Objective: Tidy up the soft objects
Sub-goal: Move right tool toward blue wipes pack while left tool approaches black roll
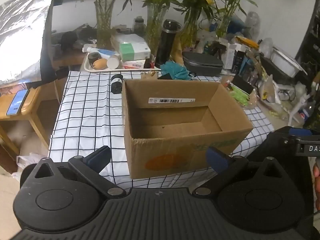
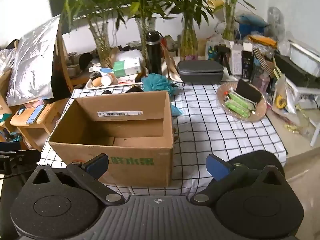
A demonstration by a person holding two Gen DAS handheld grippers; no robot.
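Note:
An open cardboard box point(image 1: 180, 120) point(image 2: 120, 132) stands on the checked tablecloth point(image 1: 88, 108) point(image 2: 210, 128), with nothing inside but a small dark speck. Behind it lies a teal bath pouf point(image 1: 175, 70) point(image 2: 158, 84). A smaller teal soft piece point(image 2: 177, 111) peeks out by the box's right side in the right wrist view. My left gripper point(image 1: 159, 159) hovers open in front of the box's near wall. My right gripper point(image 2: 158, 166) is also open, at the box's near right corner. Neither holds anything.
A white tray point(image 1: 96, 68) of bottles and packets, a black flask point(image 1: 167, 42) point(image 2: 154, 54), a grey case point(image 1: 202, 64) point(image 2: 200, 72) and vases of bamboo line the back. A glass plate point(image 2: 258, 112) holds green packets. A wooden stool point(image 1: 30, 108) stands left of the table.

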